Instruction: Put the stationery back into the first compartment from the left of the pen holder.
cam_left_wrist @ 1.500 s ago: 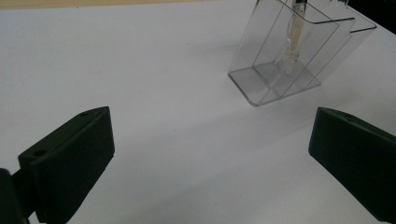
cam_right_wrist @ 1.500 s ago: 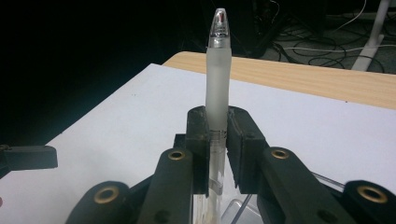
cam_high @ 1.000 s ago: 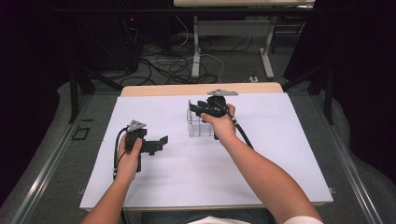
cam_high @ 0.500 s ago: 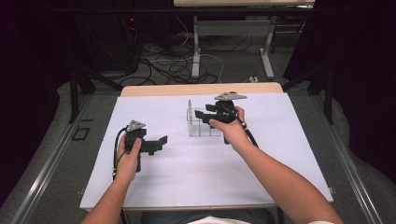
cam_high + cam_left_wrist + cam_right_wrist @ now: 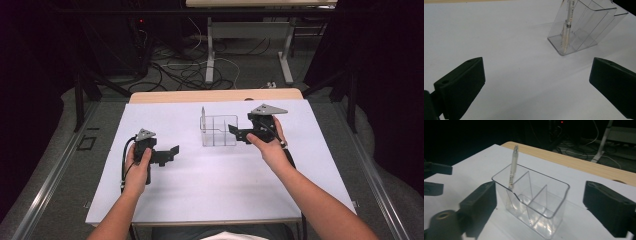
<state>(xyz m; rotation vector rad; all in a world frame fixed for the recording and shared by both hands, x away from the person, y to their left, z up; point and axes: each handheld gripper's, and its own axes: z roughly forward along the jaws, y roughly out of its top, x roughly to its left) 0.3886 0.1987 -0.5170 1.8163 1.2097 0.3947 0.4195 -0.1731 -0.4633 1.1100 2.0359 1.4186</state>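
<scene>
The pen (image 5: pixel 512 167) looks light, stiff and slick, so pinch its bare upper barrel, which stands clear above the clear organizer (image 5: pixel 531 202), well below the tip. It is slim and pale, leaning in the organizer's end compartment. Beside the organizer, your right gripper (image 5: pixel 239 133) has just been opening, nothing between its jaws; your left gripper (image 5: pixel 171 154), farther off, gapes too.

Only the clear organizer (image 5: pixel 219 131) with its upright pen (image 5: pixel 203 116) blocks passage; the white table (image 5: pixel 200 195) around it lies open.
</scene>
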